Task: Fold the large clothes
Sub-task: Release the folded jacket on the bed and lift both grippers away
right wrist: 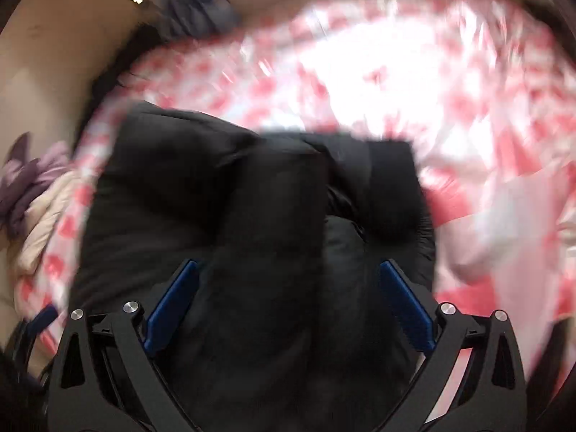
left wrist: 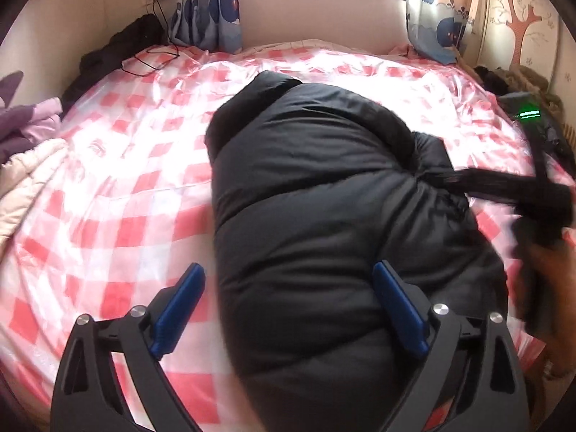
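The puffy black quilted down jacket (left wrist: 324, 216) lies folded into a thick bundle near the middle of the bed, its long axis running away from both cameras toward the window. Its shell is smooth and faintly glossy, stitched into fat, rounded baffles that bulge and resist lying flat, which is probably why it sits as a plump loaf and not a neat stack. A darker, matte band at the far end looks like the collar or hood edge.

The left tongs (left wrist: 288, 309) hang over the near end of the jacket with their blue ribbed pads (left wrist: 180, 309) spread wide; one pad is over the bedspread, the other over the black fabric, and neither pinches anything. The right tongs (right wrist: 288, 306) also stand wide above the bundle, pads clear of the cloth, though that view is blurred. From the left wrist view they appear as a dark smear at the jacket's right side. Both sets read as released, judging by the gap, as if the fold has been let go to settle.

Under the jacket spreads a shiny pink-and-white checked bedspread (left wrist: 126, 180), slick and creased. Crumpled purple and cream bedding (left wrist: 25, 136) is heaped at the left edge, and blue-patterned curtains (left wrist: 208, 10) hang beyond.
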A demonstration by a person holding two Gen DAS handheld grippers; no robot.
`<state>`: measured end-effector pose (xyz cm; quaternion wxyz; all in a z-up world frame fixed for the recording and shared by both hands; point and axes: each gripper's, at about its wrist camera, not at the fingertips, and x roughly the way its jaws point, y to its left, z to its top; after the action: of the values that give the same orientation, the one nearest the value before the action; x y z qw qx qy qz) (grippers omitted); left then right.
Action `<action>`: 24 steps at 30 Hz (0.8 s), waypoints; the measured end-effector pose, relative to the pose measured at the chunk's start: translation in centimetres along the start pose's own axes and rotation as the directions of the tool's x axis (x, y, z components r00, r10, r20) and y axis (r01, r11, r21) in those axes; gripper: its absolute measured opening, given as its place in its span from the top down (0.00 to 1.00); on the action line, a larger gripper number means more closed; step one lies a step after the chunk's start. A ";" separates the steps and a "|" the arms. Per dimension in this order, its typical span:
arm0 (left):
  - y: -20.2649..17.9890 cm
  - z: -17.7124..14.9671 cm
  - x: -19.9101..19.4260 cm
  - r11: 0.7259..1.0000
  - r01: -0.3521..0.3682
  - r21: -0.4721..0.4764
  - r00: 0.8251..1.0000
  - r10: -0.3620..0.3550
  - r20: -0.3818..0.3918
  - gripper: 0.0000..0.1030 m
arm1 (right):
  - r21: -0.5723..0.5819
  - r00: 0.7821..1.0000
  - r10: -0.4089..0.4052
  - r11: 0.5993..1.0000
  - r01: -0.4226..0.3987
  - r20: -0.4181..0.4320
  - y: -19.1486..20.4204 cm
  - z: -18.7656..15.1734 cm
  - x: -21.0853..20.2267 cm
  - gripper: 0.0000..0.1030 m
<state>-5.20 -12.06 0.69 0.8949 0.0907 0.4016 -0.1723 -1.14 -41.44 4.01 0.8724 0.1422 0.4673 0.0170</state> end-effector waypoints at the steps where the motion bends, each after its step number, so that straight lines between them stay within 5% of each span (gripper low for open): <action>1: 0.0 -0.2 -0.5 1.000 -0.004 -0.001 1.000 0.004 0.007 0.10 | -0.024 0.999 0.011 1.000 -0.010 0.038 0.6 -1.1 -2.2 0.06; 4: 0.2 -1.3 -2.6 1.000 -0.004 -0.021 0.999 0.005 0.036 0.07 | -0.098 0.996 -0.002 0.995 0.011 0.087 2.5 -5.2 -5.8 0.06; 9: 0.9 -2.8 -4.4 0.998 0.006 -0.064 1.000 -0.006 0.004 0.07 | -0.120 0.990 -0.030 0.993 0.014 -0.136 3.2 -9.4 0.0 0.06; 16: 1.3 -5.8 -8.3 0.998 -0.050 -0.031 0.997 0.051 0.050 0.07 | -0.094 0.999 -0.032 0.995 0.033 0.016 5.1 -10.7 -7.4 0.06; 24: 1.9 -7.4 -10.5 0.997 -0.070 -0.040 0.996 0.072 0.055 0.07 | -0.093 0.996 -0.069 0.993 0.075 0.060 6.9 -14.6 -12.0 0.06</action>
<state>-16.08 -5.61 3.68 0.9129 0.0830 0.3760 -0.1351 -19.18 -33.33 7.89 0.8911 0.0838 0.4459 0.0037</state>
